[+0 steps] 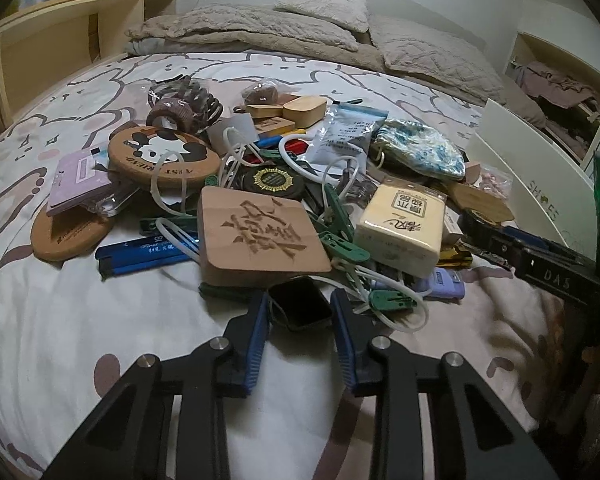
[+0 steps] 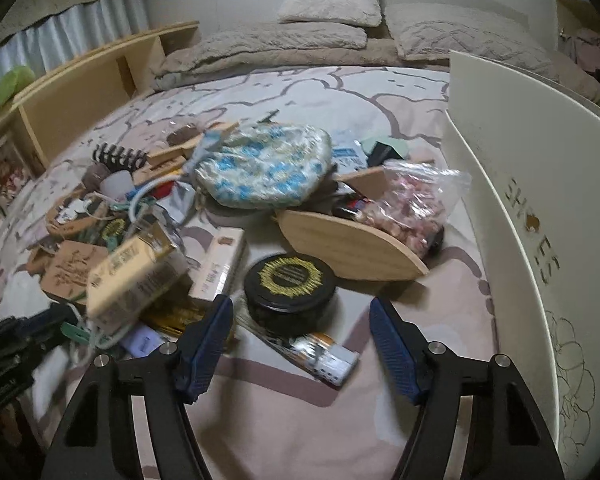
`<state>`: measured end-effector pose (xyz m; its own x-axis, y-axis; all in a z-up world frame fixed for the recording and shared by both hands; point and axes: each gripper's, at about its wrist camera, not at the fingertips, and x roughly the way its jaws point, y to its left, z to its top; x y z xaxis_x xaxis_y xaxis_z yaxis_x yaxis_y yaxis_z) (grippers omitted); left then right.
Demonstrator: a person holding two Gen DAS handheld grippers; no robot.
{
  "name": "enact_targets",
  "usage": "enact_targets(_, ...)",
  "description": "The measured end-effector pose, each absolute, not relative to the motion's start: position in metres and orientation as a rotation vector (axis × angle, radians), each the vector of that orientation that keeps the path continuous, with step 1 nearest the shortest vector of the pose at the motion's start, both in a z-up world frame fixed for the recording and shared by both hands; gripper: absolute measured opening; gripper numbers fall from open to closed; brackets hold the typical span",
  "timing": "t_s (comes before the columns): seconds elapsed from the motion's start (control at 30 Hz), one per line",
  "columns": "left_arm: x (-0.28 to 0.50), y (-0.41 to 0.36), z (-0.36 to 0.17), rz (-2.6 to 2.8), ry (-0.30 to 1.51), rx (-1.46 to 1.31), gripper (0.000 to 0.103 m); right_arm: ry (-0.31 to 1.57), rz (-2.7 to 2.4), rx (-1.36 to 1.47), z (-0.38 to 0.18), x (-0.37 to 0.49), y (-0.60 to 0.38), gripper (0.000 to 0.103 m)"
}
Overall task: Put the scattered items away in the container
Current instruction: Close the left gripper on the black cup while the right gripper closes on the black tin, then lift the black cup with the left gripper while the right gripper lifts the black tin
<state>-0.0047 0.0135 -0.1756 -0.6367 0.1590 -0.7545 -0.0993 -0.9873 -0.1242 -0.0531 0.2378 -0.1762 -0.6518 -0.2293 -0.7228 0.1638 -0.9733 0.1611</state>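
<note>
Two claws: both reach over a bed point(image 1: 60, 340) heaped with small clutter.
Left gripper point(image 1: 300, 312): low centre of the left view; blue pads sit on either side of a small dark device point(image 1: 298, 304), seemingly pressing its edges, though contact is hard to confirm.
Right gripper point(image 2: 302, 320): low centre of the right view; jaws spread, nothing pinched.
Round black tin point(image 2: 290, 290): between and just beyond the right fingertips, untouched, gold sunburst on its lid.
Container point(image 2: 512, 200): a white box along the right edge, well right of that claw.
Writing: "SHOES" on the box wall; "BEST FRIEND" on the round panda coaster point(image 1: 164, 156); "DAS" on the black arm at right; a carved Chinese character on the wooden block point(image 1: 260, 236).
</note>
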Motion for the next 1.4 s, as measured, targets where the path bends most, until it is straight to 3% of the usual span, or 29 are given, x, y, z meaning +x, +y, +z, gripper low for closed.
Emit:
enact_targets(0.1, -0.003, 0.013, -0.174, 2.718, -0.106, -1.254, 0.031, -0.11, -2.66, 1.168, -0.173, -0.057, 0.233, 0.071)
enact_targets(0.23, -0.001, 0.013, -0.173, 2.722, -0.103, -1.249, 0.031, -0.088, -2.648, 1.209, -0.178, -0.062, 0.23, 0.051)
enact_targets(1.4, 0.016, 0.007, -0.162, 2.748, -0.094, -1.235, 0.026, -0.144, -2.545, 1.106, -0.157, -0.013, 0.227, 0.05)
